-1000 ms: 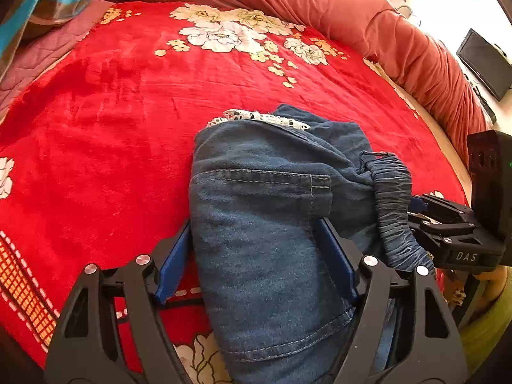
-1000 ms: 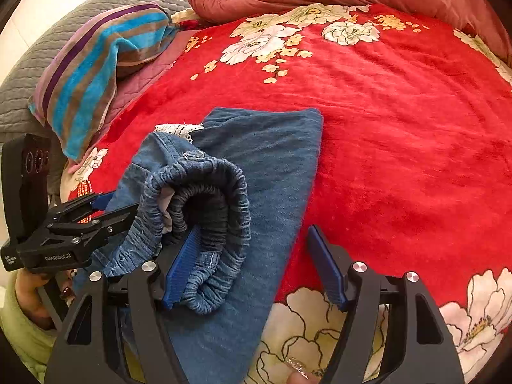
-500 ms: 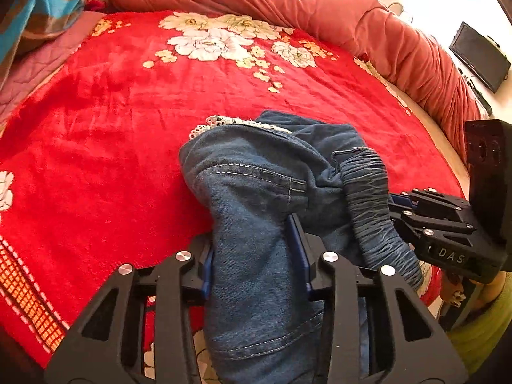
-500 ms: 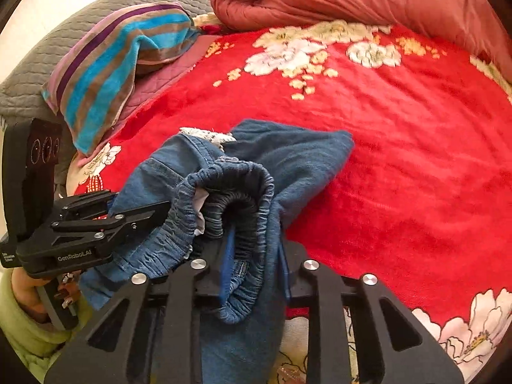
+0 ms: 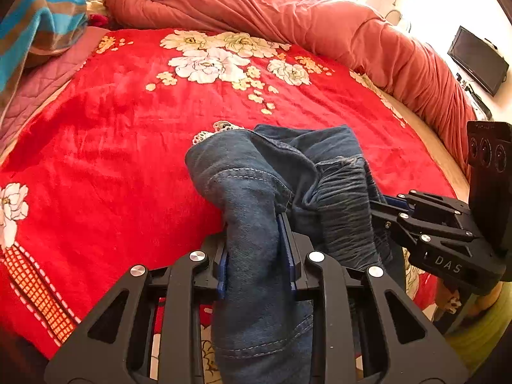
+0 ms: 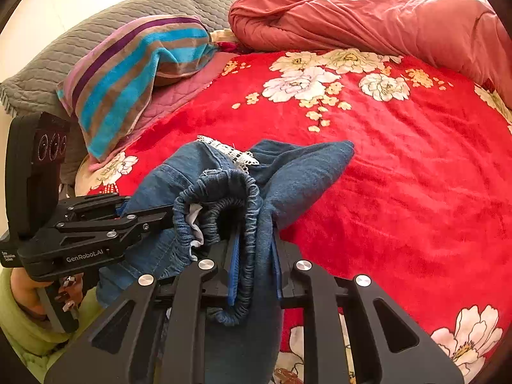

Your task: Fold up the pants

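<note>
The blue denim pants (image 5: pixel 256 185) lie bunched at the near edge of a red flowered blanket (image 5: pixel 112 147). My left gripper (image 5: pixel 254 249) is shut on a thick fold of the denim near a stitched pocket seam. My right gripper (image 6: pixel 254 249) is shut on the elastic waistband and the layer beside it. The pants also show in the right wrist view (image 6: pixel 297 172), lifted in a bunch, with a strip of white lace (image 6: pixel 230 152) at the far edge. Each gripper shows in the other's view: the right one (image 5: pixel 435 224) on the right, the left one (image 6: pixel 96 224) on the left.
A salmon quilt (image 5: pixel 288 22) is rolled along the far and right side of the bed. A striped towel (image 6: pixel 134 64) and a grey pillow (image 6: pixel 96 38) lie at the far left. A dark screen (image 5: pixel 476 59) stands beyond the bed at the right.
Both grippers went from open around the denim to shut on it. The pants have been gathered and raised from a flat fold into a bunch.
</note>
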A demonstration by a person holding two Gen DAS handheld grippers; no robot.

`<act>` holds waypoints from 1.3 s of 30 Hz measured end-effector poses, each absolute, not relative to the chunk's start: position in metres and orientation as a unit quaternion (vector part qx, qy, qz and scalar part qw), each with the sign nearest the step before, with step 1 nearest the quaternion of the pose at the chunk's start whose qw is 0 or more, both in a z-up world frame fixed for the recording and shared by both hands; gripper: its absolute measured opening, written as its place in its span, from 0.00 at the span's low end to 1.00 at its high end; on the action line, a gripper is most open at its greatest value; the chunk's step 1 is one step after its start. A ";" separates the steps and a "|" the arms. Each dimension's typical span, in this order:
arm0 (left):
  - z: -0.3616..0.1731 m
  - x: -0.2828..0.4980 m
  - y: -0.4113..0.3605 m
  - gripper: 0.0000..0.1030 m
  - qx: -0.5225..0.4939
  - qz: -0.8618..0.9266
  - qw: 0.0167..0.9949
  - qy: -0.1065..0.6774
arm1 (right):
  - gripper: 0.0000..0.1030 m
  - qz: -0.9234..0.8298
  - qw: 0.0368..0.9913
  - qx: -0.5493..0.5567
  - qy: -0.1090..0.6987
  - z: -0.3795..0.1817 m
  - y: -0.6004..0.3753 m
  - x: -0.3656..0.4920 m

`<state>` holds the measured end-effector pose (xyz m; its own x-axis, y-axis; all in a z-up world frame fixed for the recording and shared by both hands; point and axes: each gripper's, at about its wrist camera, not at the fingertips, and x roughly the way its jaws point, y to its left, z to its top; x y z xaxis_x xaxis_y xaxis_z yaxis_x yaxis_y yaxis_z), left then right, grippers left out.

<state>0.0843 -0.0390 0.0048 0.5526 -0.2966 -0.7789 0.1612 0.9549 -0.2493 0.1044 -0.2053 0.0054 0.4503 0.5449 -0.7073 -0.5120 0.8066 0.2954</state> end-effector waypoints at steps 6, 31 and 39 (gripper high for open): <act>0.016 0.092 -0.037 0.18 -0.069 -0.126 0.884 0.444 | 0.15 0.317 0.856 0.015 0.408 0.016 -0.200 0.112; 0.015 0.138 -0.013 0.18 -0.082 -0.111 0.892 0.431 | 0.15 0.310 0.865 -0.011 0.395 0.019 -0.172 0.168; 0.015 0.143 -0.010 0.18 -0.084 -0.109 0.894 0.425 | 0.15 0.309 0.867 -0.018 0.392 0.020 -0.167 0.173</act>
